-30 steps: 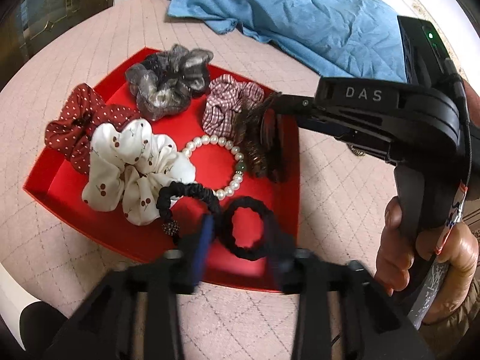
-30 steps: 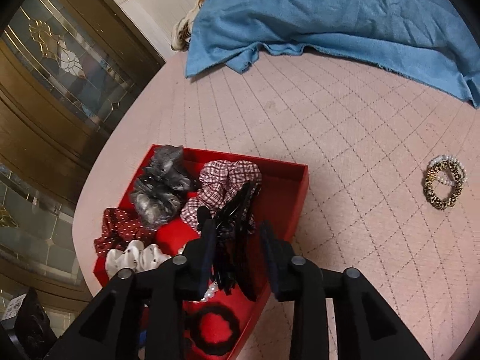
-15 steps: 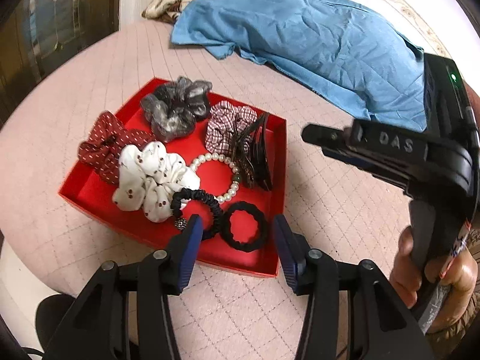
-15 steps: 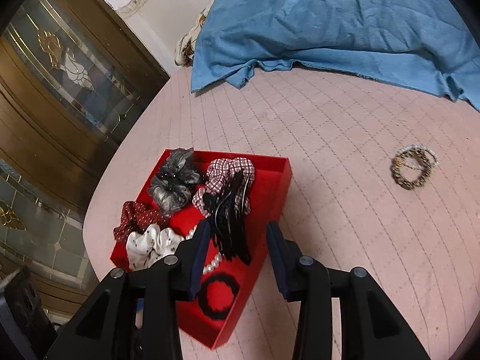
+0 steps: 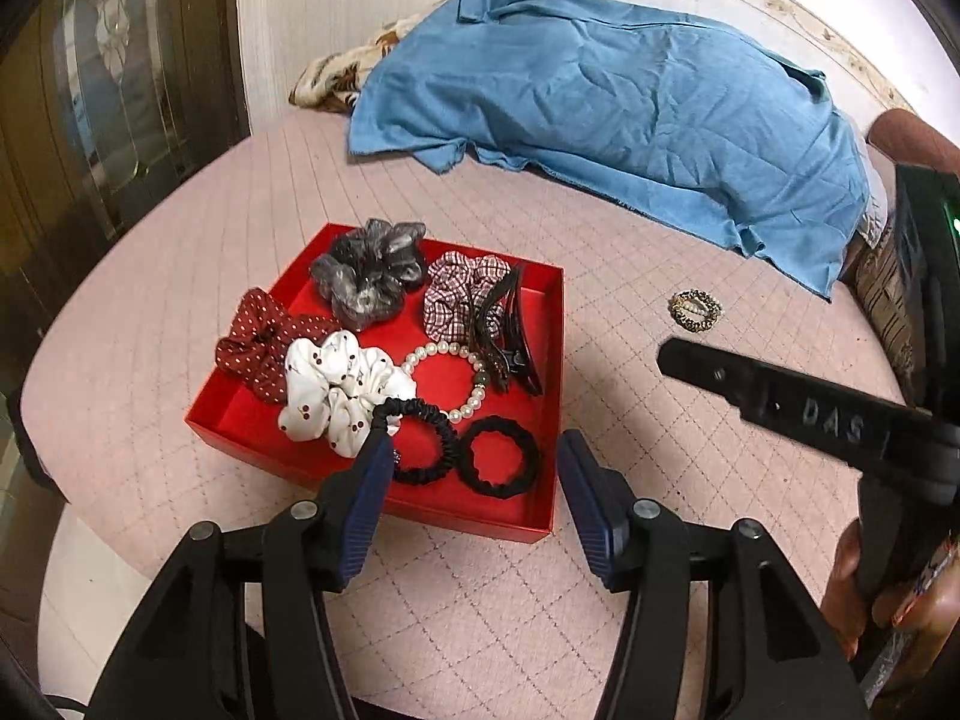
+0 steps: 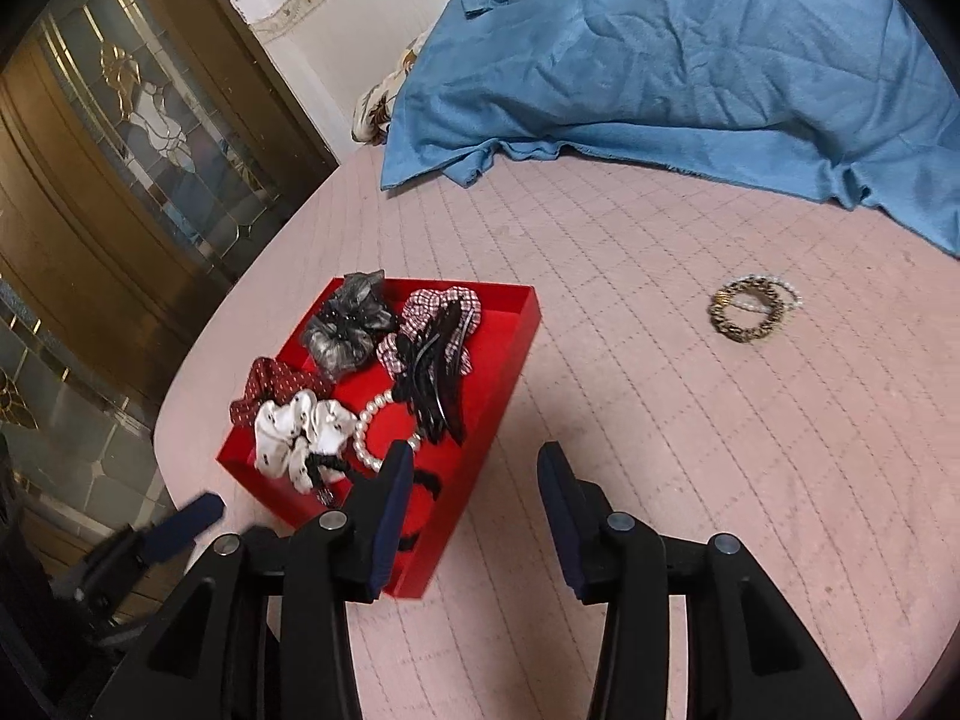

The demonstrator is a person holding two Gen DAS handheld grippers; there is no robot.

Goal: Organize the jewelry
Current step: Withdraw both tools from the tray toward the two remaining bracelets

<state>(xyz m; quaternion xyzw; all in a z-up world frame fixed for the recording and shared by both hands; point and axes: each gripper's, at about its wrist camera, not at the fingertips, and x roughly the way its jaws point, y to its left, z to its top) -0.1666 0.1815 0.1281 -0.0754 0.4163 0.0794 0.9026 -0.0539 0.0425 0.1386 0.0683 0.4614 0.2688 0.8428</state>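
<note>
A red tray [image 5: 522, 525] on the pink quilted table holds a grey scrunchie [image 5: 366, 279], a plaid one [image 5: 459, 294], a red dotted one [image 5: 258, 342] and a white cherry-print one [image 5: 336, 390]. It also holds a pearl bracelet [image 5: 441, 354], two black hair ties [image 5: 501, 456] and dark hair clips [image 5: 510, 336]. A small pile of bracelets [image 6: 750, 309] lies loose on the table to the tray's right. My left gripper [image 5: 474, 450] hovers over the tray's near edge, jaws opening, with nothing between them. My right gripper [image 6: 474, 459] hangs just right of the tray, jaws also opening and empty.
A crumpled blue cloth [image 5: 600, 120] covers the far side of the table, over a patterned fabric [image 5: 336, 78]. A wooden cabinet with leaded glass [image 6: 120, 138] stands beyond the left table edge. A person's hand [image 5: 864, 594] grips the right tool. Bare quilted surface lies between tray and bracelets.
The right gripper let go of the hair clips in the tray and drew back to the right. The left gripper rose and pulled back from the tray. Both jaws widened.
</note>
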